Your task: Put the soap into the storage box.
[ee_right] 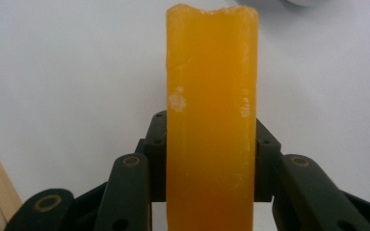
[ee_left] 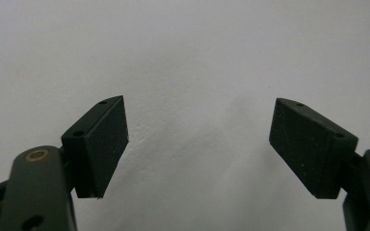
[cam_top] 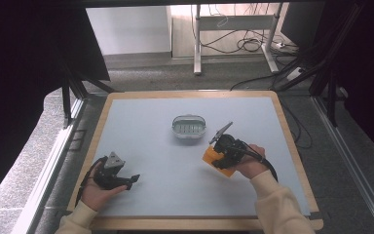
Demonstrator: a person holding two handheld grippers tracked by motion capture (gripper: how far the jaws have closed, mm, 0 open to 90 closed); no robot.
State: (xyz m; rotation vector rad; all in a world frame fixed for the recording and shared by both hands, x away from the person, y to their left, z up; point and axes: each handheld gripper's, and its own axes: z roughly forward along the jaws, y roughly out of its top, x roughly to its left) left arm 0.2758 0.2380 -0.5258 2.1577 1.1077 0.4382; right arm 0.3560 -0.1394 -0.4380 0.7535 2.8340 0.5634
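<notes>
Orange block sits clamped between your right gripper's fingers, held clear of the bench at its right side, near the dish. It looks like a waxy, soap-like bar; what it really is I can't tell. Step in hand reads as carry: block grasped, not yet placed. Likely next move is taking it up and left to the dish and setting it in, so you'd need to line the long side up with the dish opening before releasing. Left gripper rests at the bench's near left, fingers spread wide, holding nothing. The block's lower end is cut off in the right gripper view, the dish's inside is too small to read, and its rim just peeks in at the top there.
</notes>
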